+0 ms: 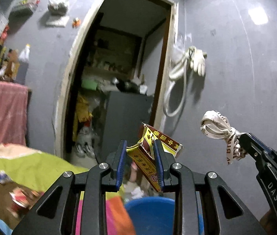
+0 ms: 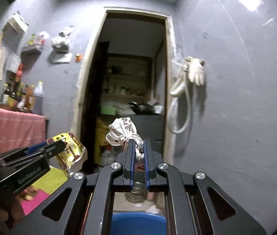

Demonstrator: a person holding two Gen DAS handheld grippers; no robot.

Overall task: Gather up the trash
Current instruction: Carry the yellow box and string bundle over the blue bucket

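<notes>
Left wrist view: the left gripper is clamped on a crushed yellow-and-red carton; the blue pads pinch its flattened middle, with its torn end sticking out toward 1 o'clock.
Right wrist view: the right gripper is clenched almost fully on the knotted neck of a small white printed bag, whose bulb stands just past the fingertips toward 11 o'clock.
Carton handling: it looks light, thin cardboard, already creased; it should crush further rather than slip, so the flat mid-panel where it is pinched now is a sound hold.
Bag handling: soft, light and crinkly; the film is likely slippery, so the twisted knot is the safest place to grip, as it is gripped.
Carton relative to right gripper: at 9 o'clock in the right wrist view, carried alongside and apart.
Bag relative to left gripper: at 3 o'clock in the left wrist view, held clear of the carton.
Below: a blue bin at 6 o'clock under both grippers, probably the trash receptacle.
Beyond: an open doorway at 12 o'clock, and a white glove hanging on the grey wall at 2 o'clock.
</notes>
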